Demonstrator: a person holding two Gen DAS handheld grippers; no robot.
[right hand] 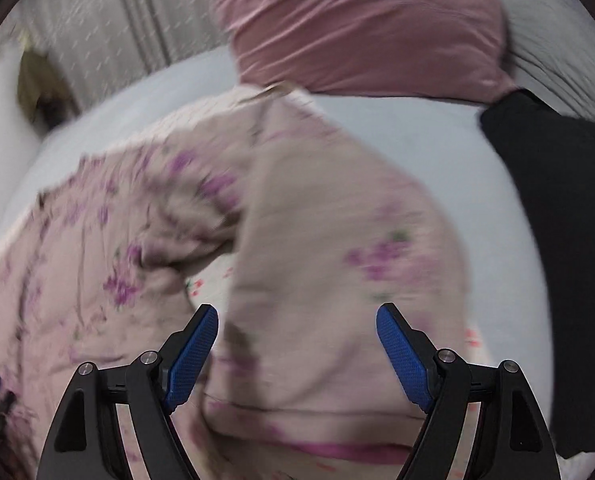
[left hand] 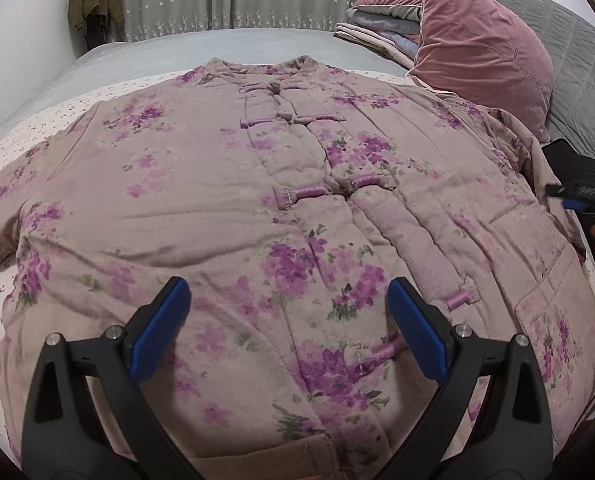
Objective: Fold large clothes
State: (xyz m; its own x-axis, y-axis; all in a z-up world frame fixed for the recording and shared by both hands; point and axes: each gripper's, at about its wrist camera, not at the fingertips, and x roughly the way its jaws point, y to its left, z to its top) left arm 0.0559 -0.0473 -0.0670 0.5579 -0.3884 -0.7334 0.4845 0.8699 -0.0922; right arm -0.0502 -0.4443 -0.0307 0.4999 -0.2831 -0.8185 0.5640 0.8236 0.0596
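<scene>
Quilted floral jacket (left hand: pixel 257 208) lies flat on the bed (left hand: pixel 49 80), collar-to-hem axis running straight ahead of the left gripper (left hand: pixel 289 312); its sleeve (right hand: pixel 329 280) lies between the right gripper (right hand: pixel 297 344) jaws. Both jaws released.

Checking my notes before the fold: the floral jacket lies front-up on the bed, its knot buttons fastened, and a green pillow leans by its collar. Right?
Not quite: the pillow is pink, not green, as the left wrist view shows. The rest holds: the floral jacket lies front-up on the bed with its knot buttons fastened.
</scene>
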